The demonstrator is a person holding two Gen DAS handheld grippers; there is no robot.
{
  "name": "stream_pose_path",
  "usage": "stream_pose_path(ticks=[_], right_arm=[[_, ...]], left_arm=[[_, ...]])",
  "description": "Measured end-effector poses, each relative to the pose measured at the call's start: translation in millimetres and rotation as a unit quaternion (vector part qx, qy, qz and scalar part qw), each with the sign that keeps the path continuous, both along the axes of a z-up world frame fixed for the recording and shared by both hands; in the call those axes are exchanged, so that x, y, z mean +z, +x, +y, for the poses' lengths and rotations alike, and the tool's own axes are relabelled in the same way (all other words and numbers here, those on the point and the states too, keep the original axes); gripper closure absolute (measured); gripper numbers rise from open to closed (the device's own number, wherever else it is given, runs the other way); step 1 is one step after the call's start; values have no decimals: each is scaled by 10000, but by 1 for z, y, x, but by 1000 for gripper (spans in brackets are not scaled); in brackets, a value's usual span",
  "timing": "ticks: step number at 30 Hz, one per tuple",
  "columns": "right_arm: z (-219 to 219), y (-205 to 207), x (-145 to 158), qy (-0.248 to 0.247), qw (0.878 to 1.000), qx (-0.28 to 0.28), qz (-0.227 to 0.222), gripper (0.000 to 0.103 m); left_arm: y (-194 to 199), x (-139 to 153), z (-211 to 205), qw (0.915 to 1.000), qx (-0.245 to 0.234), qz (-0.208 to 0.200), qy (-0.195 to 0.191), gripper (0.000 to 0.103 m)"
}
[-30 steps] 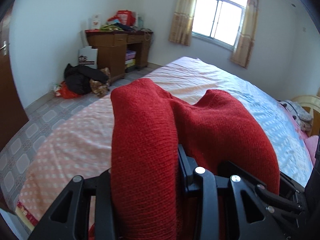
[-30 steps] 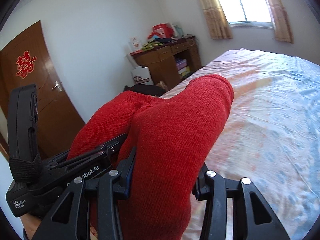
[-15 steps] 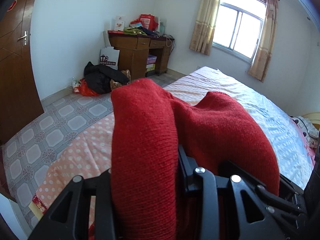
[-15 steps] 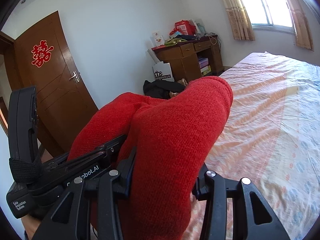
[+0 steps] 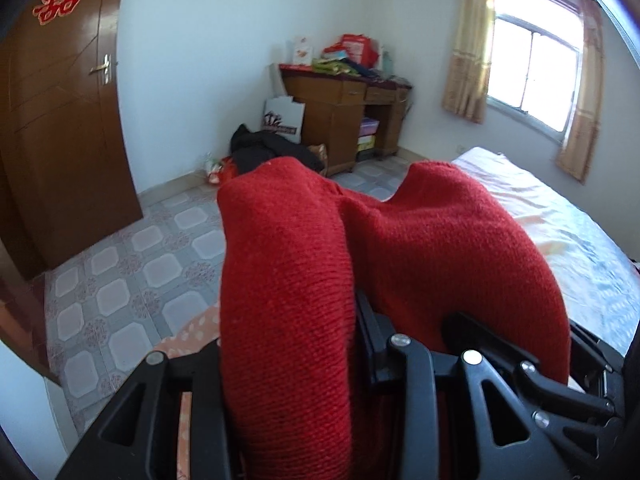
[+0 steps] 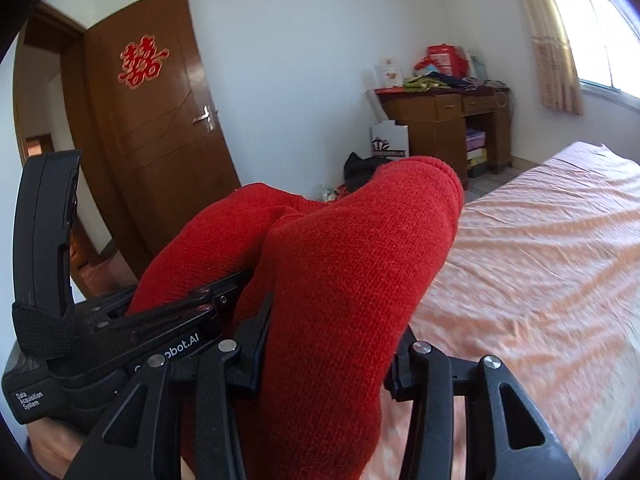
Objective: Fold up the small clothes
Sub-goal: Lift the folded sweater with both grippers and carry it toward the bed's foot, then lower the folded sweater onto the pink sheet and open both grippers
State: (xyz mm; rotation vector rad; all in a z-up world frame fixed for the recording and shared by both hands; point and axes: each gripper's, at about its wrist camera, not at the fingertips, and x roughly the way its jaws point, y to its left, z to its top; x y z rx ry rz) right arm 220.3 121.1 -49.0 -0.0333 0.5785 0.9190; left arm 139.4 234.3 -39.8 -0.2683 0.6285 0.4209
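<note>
Item: red knit garment (image 5: 400, 264), bunched, held aloft between both tongs, over the near edge of the bed (image 6: 540, 248).
Left gripper (image 5: 288, 360): pinching one fold. Right gripper (image 6: 328, 344): pinching another, close alongside.
Bed lies right and beyond; neither hand nearer.

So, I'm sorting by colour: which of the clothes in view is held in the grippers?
The red knit garment, bunched between the fingers of both grippers. The black clothes lie in a heap on the floor by the desk, untouched.
</note>
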Motion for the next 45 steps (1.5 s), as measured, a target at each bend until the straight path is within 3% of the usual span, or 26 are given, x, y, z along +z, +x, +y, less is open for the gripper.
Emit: stream_pose_path(ticks=[7,14,18,20,23,24,26,31,37,42,45], right_arm=[[21,38,-39,-154,9990,37,416,58],[26,50,-35,-423,9975,-37,568,58],[9,52,-37,-586,9939,-45,932,58],[5,57,-45,-640,9910,-98,1174,58],[2,64,-65,-693,9873,-169,1418,57],[0,66,-73,-656,9857,-199,1540,57],[-7,70,-83,-456,9838,-247,1716,55],[-20,62,-93,-272,9809,-471,1867,48],[-35,22,-75,-483,9871,-772,1314,48],[-30,-5,-83,-957,9846,-1047,1026,51],[-26,-10,-97,-1054,9805,-1190,1152,51]], left_arm=[[20,-33,10,9994,90,344,54,65],[18,-25,7,9989,-103,394,-238,65],[17,-30,0,9969,-379,539,-434,65],[18,-38,8,9946,-394,577,-771,59],[17,-49,27,9889,-351,579,-1320,40],[17,-53,31,9876,-341,577,-1421,29],[16,-57,34,9859,-383,509,-1548,24],[7,-49,19,9894,-354,545,-1302,24],[-14,-45,4,9970,-106,603,-478,14],[-14,-55,0,9964,60,738,-402,13],[-16,-54,-4,9963,76,826,-245,13]])
